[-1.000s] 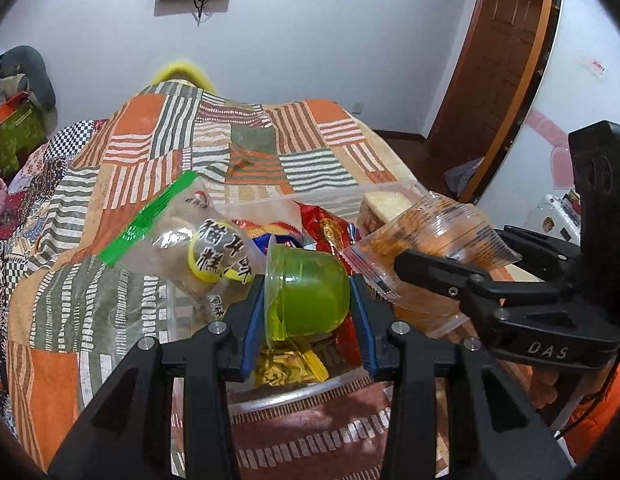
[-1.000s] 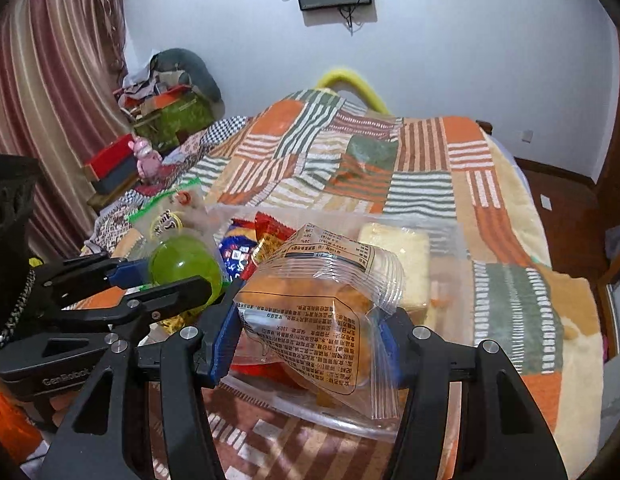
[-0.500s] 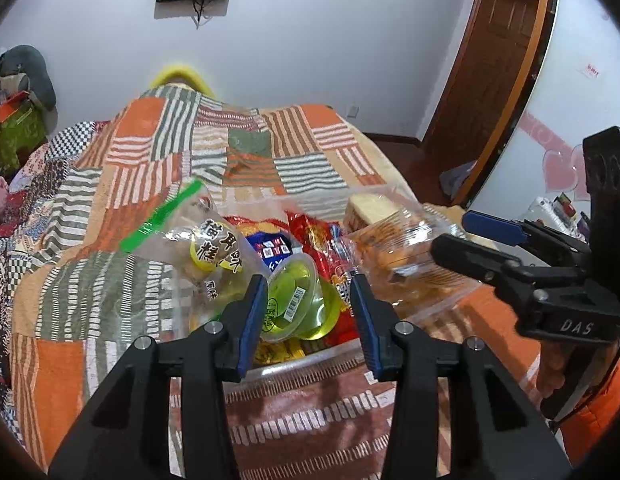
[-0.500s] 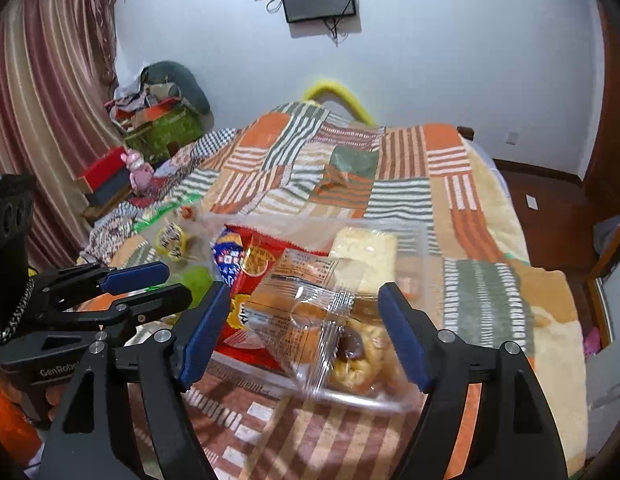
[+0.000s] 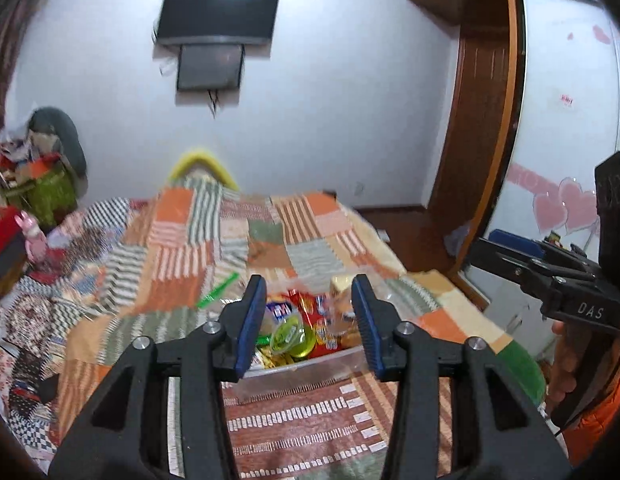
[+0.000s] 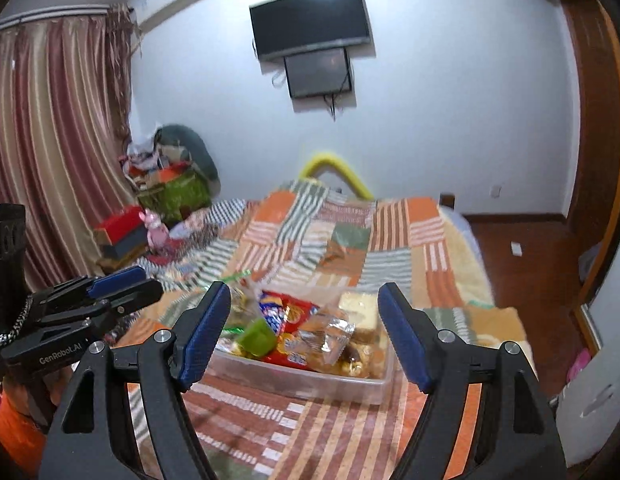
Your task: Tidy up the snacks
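Observation:
A clear plastic bin point(image 6: 350, 382) sits on the patchwork bedspread point(image 6: 350, 240), filled with snacks. A green jelly cup point(image 5: 293, 337) lies on its side in the bin; it also shows in the right wrist view point(image 6: 259, 338). A clear bag of pastries point(image 6: 330, 340) lies in the bin's right half, by a pale cake slice point(image 6: 360, 308). Red and blue snack packets point(image 6: 284, 312) lie in the middle. My left gripper point(image 5: 310, 320) is open and empty, raised above and behind the bin. My right gripper point(image 6: 304, 332) is open wide and empty, also raised behind the bin.
The bin point(image 5: 298, 372) stands near the bed's front edge. A wall TV point(image 6: 310, 34) hangs at the far end. Boxes and clutter point(image 6: 166, 196) sit at the left by the curtain point(image 6: 58, 152). A wooden door frame point(image 5: 482, 160) and floor are to the right.
Both grippers let go of their snacks, opened and pulled up and back. The green jelly cup and the pastry bag now lie in the bin.

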`<control>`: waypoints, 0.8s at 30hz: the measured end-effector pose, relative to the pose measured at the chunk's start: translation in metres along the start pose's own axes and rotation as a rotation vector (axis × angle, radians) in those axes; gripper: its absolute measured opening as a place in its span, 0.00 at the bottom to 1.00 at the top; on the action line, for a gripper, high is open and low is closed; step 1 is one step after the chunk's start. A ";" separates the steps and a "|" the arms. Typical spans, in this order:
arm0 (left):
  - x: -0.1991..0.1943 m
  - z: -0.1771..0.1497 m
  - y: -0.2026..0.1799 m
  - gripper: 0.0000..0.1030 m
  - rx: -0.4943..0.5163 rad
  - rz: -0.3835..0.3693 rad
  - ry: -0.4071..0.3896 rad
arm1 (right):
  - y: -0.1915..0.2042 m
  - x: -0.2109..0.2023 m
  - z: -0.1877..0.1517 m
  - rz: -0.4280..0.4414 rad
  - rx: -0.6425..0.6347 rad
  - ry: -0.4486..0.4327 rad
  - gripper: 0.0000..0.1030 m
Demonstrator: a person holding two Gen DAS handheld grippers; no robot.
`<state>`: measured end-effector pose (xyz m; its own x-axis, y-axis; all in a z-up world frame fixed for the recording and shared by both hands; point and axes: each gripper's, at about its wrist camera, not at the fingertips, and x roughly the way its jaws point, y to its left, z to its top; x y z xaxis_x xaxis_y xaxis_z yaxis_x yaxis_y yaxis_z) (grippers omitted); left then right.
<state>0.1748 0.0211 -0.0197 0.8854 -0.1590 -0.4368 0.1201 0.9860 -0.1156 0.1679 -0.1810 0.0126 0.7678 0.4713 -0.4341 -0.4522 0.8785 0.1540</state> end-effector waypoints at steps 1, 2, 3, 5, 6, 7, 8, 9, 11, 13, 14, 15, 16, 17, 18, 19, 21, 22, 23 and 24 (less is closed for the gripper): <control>-0.011 0.002 -0.002 0.48 -0.001 0.008 -0.025 | 0.003 -0.007 0.000 0.001 -0.003 -0.015 0.72; -0.023 0.003 -0.004 0.48 -0.002 0.014 -0.048 | 0.005 -0.013 0.001 0.002 -0.006 -0.030 0.73; -0.028 0.004 -0.005 0.49 -0.002 0.015 -0.058 | 0.009 -0.023 0.002 0.000 -0.009 -0.051 0.74; -0.045 0.005 -0.009 0.50 -0.005 0.025 -0.090 | 0.014 -0.033 0.002 -0.004 -0.015 -0.076 0.75; -0.052 0.005 -0.010 0.52 -0.006 0.030 -0.104 | 0.017 -0.038 0.002 -0.006 -0.016 -0.087 0.76; -0.058 0.006 -0.011 0.54 -0.006 0.033 -0.116 | 0.020 -0.044 0.002 -0.005 -0.017 -0.099 0.78; -0.062 0.006 -0.013 0.55 -0.006 0.037 -0.126 | 0.021 -0.048 0.001 -0.002 -0.018 -0.107 0.79; -0.068 0.006 -0.015 0.58 -0.003 0.044 -0.138 | 0.024 -0.051 0.000 -0.002 -0.021 -0.113 0.80; -0.078 0.005 -0.019 0.62 0.001 0.056 -0.155 | 0.027 -0.054 -0.002 -0.008 -0.029 -0.122 0.82; -0.085 0.004 -0.022 0.64 0.004 0.063 -0.166 | 0.030 -0.057 -0.004 -0.019 -0.040 -0.130 0.84; -0.087 0.003 -0.023 0.65 0.005 0.069 -0.169 | 0.031 -0.057 -0.004 -0.022 -0.043 -0.132 0.86; -0.089 0.002 -0.024 0.68 0.005 0.074 -0.172 | 0.032 -0.058 -0.005 -0.026 -0.043 -0.135 0.87; -0.089 0.000 -0.024 0.71 0.005 0.078 -0.174 | 0.032 -0.058 -0.006 -0.030 -0.040 -0.140 0.92; -0.090 -0.001 -0.024 0.73 0.001 0.083 -0.175 | 0.033 -0.060 -0.006 -0.035 -0.039 -0.144 0.97; -0.092 -0.002 -0.024 0.79 -0.001 0.085 -0.176 | 0.033 -0.060 -0.007 -0.045 -0.039 -0.153 0.98; -0.093 -0.003 -0.025 0.84 -0.004 0.088 -0.177 | 0.034 -0.065 -0.009 -0.053 -0.042 -0.161 1.00; -0.095 -0.005 -0.025 0.88 -0.004 0.101 -0.183 | 0.034 -0.064 -0.010 -0.063 -0.049 -0.166 1.00; -0.097 -0.005 -0.025 0.88 -0.002 0.104 -0.187 | 0.034 -0.064 -0.010 -0.065 -0.052 -0.166 1.00; -0.098 -0.007 -0.026 0.89 0.001 0.103 -0.189 | 0.035 -0.065 -0.010 -0.066 -0.052 -0.166 1.00; -0.100 -0.007 -0.027 0.90 0.002 0.104 -0.191 | 0.034 -0.063 -0.010 -0.068 -0.052 -0.165 1.00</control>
<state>0.0801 0.0097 0.0204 0.9622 -0.0438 -0.2689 0.0240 0.9968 -0.0764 0.0991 -0.1814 0.0366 0.8594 0.4212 -0.2898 -0.4163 0.9055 0.0816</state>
